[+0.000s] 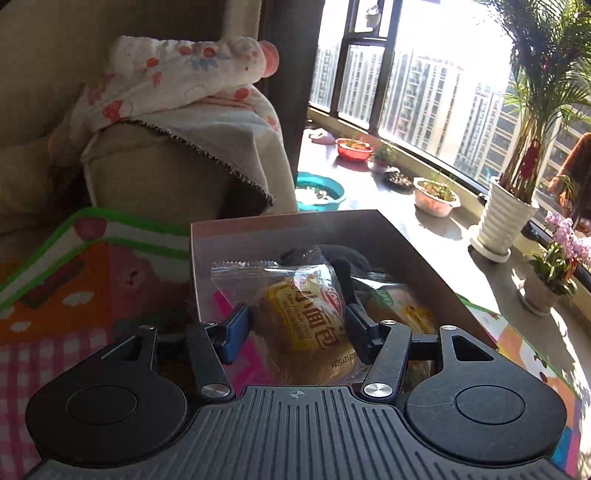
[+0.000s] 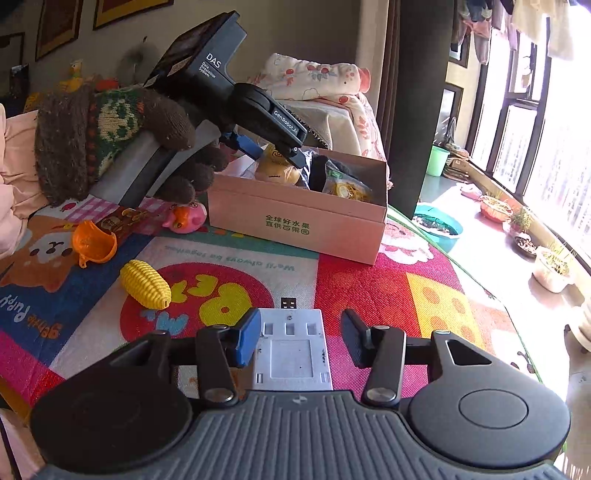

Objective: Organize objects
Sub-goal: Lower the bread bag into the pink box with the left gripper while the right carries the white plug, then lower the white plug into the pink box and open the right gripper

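Over pink box (image 1: 288,229), bread packet (image 1: 303,317) between left fingers (image 1: 236,328).

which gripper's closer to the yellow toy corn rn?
Right. Right gripper sits low over the mat just beside the yellow toy corn; left gripper is farther back, over the cardboard box.

We see a sunlit room: tall dark-framed windows (image 1: 388,85) facing high-rise blocks, potted plants along the stone sill (image 1: 436,236), a palm in a white ribbed pot (image 1: 508,214). Beige sofa (image 1: 155,177) draped with floral blankets (image 1: 177,77). Framed pictures (image 2: 59,26) on the wall, colourful play mat (image 2: 369,291) underfoot.
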### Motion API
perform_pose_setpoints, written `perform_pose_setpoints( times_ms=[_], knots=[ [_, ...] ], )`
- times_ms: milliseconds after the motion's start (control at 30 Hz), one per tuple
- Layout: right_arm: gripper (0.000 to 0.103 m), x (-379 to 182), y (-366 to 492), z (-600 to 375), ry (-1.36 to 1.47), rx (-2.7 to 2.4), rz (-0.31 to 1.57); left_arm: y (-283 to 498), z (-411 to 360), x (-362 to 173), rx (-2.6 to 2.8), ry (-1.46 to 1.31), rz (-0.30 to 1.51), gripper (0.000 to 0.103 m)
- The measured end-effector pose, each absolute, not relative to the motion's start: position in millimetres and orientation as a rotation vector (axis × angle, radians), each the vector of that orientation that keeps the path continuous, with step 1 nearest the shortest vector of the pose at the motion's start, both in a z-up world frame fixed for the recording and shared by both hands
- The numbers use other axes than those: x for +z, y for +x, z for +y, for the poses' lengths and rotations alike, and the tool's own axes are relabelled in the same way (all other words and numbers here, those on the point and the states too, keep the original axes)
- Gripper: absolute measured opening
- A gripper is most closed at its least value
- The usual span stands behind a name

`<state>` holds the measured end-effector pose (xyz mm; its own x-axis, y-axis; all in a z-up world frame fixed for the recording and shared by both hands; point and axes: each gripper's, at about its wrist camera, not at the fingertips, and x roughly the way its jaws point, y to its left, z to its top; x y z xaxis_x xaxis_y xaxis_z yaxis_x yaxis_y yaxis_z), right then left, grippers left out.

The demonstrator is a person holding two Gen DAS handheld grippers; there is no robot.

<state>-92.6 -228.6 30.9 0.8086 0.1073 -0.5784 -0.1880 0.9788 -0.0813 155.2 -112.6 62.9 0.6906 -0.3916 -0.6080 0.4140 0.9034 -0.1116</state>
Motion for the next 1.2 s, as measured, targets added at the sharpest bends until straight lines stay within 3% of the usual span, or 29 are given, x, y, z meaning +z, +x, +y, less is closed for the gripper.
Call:
perform_pose_setpoints(
  times_ms=[133, 233, 333, 433, 767, 1033, 1200],
  knots=[
    [0.062, 22, -81, -230, -0.123, 0.174, 0.665, 148, -105, 68, -0.466, 0.085, 0.651, 0.060],
    [0.063, 14, -71, -231, -0.098, 0.178, 0.707, 144, -111, 65, -0.505, 0.188, 0.700, 0.064],
    [0.062, 9, -64, -231, -0.069, 0.181, 0.735, 136, -108, 70, -0.484, 0.187, 0.622, 0.061],
    [0.047, 11, -65, -228, -0.082, 0.197, 0.742, 130, -90, 84, -0.487, 0.044, 0.568, 0.060],
    [0.047, 49, -54, -233, -0.070, 0.206, 0.706, 35, -10, 88, -0.542, -0.146, 0.521, 0.060],
    [0.047, 131, 30, -235, 0.065, 0.162, 0.547, -25, 15, 55, -0.560, -0.087, 0.580, 0.060],
    [0.049, 143, 82, -237, 0.179, 0.110, 0.539, -39, 26, 53, -0.530, -0.065, 0.569, 0.060]
  ],
)
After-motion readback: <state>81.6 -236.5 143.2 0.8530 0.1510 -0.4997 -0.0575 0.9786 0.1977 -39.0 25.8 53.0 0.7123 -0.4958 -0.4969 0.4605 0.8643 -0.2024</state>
